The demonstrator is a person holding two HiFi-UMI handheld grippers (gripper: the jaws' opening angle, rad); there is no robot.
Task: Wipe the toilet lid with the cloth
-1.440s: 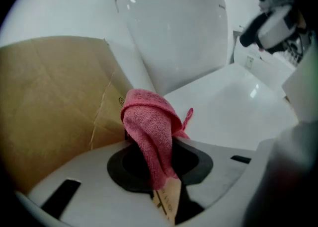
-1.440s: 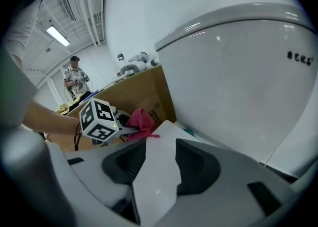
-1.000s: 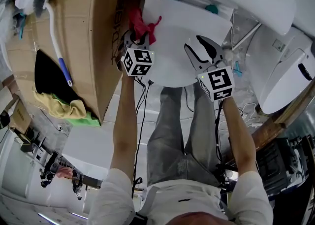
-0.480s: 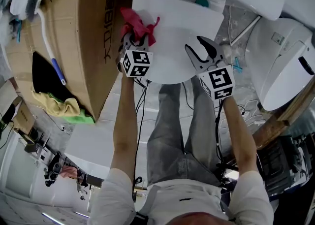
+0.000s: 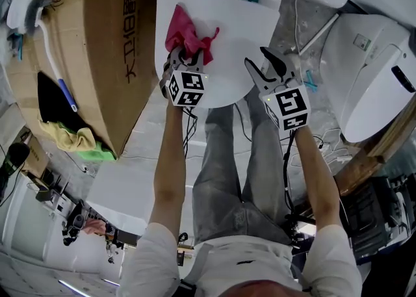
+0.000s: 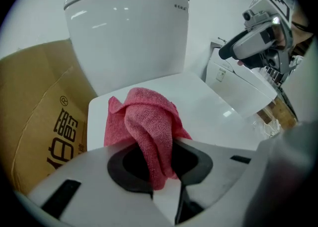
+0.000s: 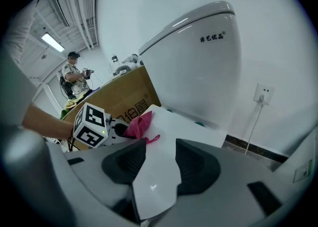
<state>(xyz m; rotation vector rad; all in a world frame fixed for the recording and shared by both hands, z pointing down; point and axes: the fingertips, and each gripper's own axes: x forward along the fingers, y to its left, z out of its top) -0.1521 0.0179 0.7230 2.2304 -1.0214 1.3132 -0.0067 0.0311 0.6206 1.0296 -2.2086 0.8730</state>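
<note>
The white toilet lid [image 5: 224,36] lies shut below the tank [image 6: 129,32]. A red cloth [image 5: 184,32] rests bunched on the lid's left part, and my left gripper [image 5: 184,58] is shut on it. In the left gripper view the cloth [image 6: 146,126] hangs folded between the jaws, over the lid [image 6: 208,107]. My right gripper [image 5: 260,60] stands open over the lid's right front edge and holds nothing. The right gripper view looks through its parted jaws at the lid [image 7: 174,124], the cloth [image 7: 140,123] and the left gripper's marker cube [image 7: 92,124].
A big cardboard box [image 5: 97,49] stands close on the left of the toilet, with a toilet brush [image 5: 49,36] and yellow and green cloths [image 5: 78,140] in it. Another white fixture [image 5: 370,75] stands at the right. Cables run over the floor. A person [image 7: 74,79] stands far off.
My left gripper has carried the red cloth from the lid's left edge inward onto the lid. The right gripper has stayed about where it was.
</note>
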